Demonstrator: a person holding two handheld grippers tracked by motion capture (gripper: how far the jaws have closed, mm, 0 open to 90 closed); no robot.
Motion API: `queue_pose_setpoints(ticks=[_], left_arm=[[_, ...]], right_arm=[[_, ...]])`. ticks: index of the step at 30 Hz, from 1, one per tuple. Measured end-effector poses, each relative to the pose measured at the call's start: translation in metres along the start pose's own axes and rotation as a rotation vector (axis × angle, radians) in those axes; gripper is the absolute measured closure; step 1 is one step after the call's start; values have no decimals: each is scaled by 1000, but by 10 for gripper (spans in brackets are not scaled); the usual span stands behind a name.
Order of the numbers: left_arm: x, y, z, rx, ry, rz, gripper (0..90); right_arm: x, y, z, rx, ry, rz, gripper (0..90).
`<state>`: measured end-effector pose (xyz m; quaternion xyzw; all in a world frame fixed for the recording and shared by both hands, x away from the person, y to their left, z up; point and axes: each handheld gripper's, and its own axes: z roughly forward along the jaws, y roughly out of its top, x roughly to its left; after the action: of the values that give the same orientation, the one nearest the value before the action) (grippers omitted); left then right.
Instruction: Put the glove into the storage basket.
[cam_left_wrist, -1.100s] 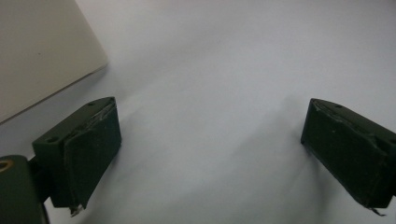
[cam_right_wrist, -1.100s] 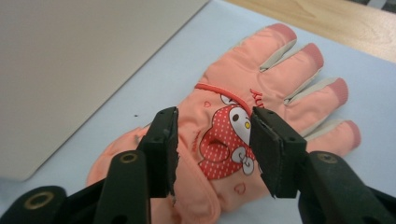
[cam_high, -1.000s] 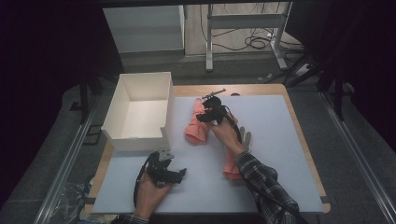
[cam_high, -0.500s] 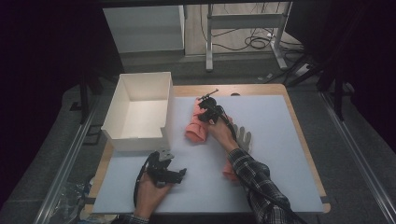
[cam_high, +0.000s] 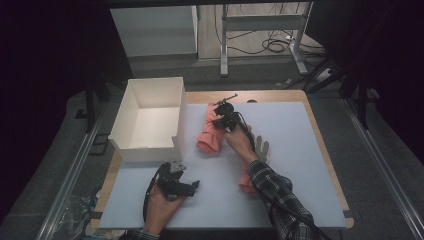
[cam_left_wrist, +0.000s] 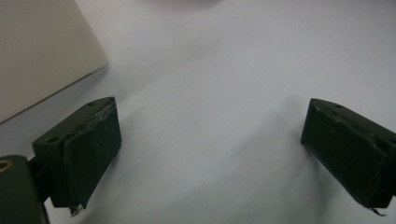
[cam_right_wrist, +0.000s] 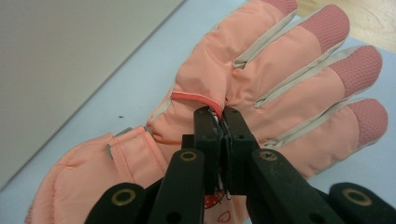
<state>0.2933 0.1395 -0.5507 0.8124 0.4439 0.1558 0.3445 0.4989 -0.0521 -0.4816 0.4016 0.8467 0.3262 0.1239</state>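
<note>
Now | white box (cam_high: 150, 120) bare inside | left gripper (cam_left_wrist: 210, 154) jaws spread | right gripper (cam_right_wrist: 223, 122) pinching glove (cam_right_wrist: 261, 79)

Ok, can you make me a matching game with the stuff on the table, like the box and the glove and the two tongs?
Things:
1. white box
2. pink glove
3. left tongs
4. right tongs

States:
A. wide open over the bare white mat
B. pinched shut on soft fabric
C. open on top, nothing inside
D. lying flat beside the box, fingers spread

Pairs: 1-C, 2-D, 3-A, 4-B
</note>
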Motion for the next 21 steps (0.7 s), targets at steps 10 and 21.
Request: queue_pose_setpoints(ticks=[10,21], left_arm=[[0,0,0,1,1,1,50],[0,0,0,1,1,2,49]], right_arm=[[9,3,-29,-33,62,-42,858],[12,1,-60,-58,128,-69,856]])
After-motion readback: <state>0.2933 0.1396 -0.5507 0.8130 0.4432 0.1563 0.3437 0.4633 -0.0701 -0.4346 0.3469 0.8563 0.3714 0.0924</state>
